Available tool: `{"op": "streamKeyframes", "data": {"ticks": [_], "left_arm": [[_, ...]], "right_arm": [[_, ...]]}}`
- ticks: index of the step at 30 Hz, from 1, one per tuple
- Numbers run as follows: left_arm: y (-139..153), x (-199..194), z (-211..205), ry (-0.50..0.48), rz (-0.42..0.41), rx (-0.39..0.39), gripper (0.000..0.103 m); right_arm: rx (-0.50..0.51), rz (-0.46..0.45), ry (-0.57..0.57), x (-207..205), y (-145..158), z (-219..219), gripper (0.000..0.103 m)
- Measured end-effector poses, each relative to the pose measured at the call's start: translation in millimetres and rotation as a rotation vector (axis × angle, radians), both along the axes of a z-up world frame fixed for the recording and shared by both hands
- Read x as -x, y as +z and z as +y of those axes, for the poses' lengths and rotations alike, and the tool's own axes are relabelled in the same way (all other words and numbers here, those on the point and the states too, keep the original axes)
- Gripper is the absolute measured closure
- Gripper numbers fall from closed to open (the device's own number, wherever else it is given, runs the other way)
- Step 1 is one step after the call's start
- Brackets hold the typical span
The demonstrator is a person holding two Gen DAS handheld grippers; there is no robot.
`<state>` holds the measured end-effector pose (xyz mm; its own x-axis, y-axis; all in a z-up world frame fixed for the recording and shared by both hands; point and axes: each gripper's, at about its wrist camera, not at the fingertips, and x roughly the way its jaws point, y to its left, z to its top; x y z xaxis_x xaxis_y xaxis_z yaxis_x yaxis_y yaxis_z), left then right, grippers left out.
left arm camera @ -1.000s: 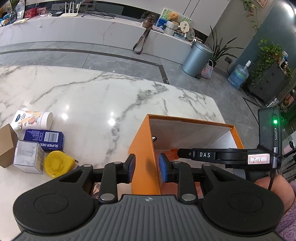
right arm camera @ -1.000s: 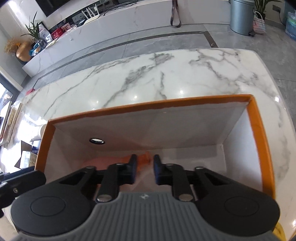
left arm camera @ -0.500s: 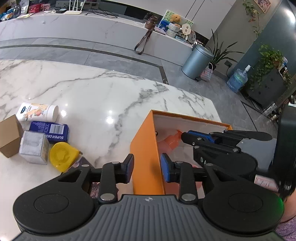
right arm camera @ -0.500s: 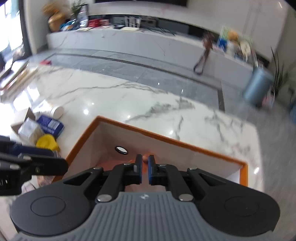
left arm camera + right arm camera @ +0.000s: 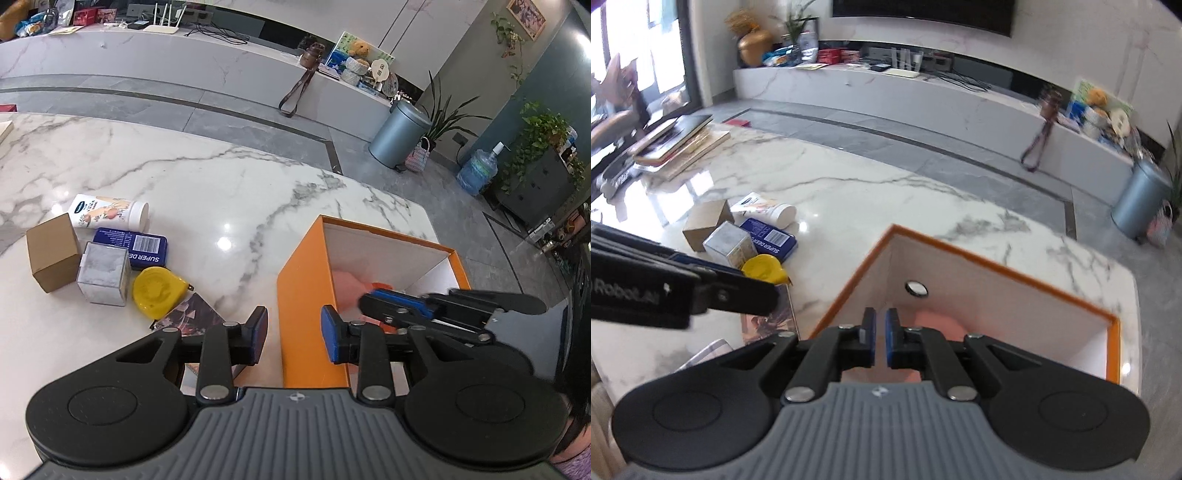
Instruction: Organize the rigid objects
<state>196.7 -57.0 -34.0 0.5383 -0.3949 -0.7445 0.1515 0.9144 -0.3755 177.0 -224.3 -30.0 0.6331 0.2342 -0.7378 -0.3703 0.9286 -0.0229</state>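
The orange cardboard box (image 5: pixel 314 295) with a white lining stands open on the white marble tabletop (image 5: pixel 221 184), something orange-pink lying blurred on its floor. To its left, well apart from it, the remaining items sit clustered: a yellow round tape measure (image 5: pixel 157 291), a grey foil-wrapped cube (image 5: pixel 103 275), a plain brown cardboard cube (image 5: pixel 53 251), a flat blue tin with a barcode (image 5: pixel 136 249) and a white cylindrical tub lying on its side (image 5: pixel 110 214).

The left gripper (image 5: pixel 294 334) is partly open, its jaws straddling the box's near wall without pressing it, holding nothing. The right gripper (image 5: pixel 880 339) hangs over the box interior with its jaws almost together and nothing between them.

The tape measure looks the nearest pick: hard, fairly dense, with a smooth rounded shell, so it is probably best pinched across its flat faces rather than its curved rim. The two cubes seem light and stiff; flat opposite sides give a sure hold. The tub may roll, so it should be clamped across its body.
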Motion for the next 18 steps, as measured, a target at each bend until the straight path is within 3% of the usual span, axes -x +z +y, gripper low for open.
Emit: {"op": "streamKeyframes", "data": {"ticks": [3, 5, 7, 13, 18], "left_arm": [[-2, 0, -1, -0.005, 0.0, 0.007, 0.067], [-4, -1, -3, -0.008, 0.001, 0.011, 0.067], [-7, -3, -6, -0.013, 0.003, 0.016, 0.066], [-15, -16, -14, -0.024, 0.015, 0.023, 0.066], [-18, -26, -17, -0.032, 0.015, 0.008, 0.066]], "right_arm": [[-0.088, 0.073, -0.127, -3, -5, -25, 0.092], [-0.186, 0.142, -0.256, -8, -12, -52, 0.082], [-0.249, 0.18, -0.345, -12, -17, -71, 0.078], [-0.266, 0.236, -0.456, -34, -40, -87, 0.067], [-0.227, 0.252, -0.521, -57, -58, -88, 0.066]]}}
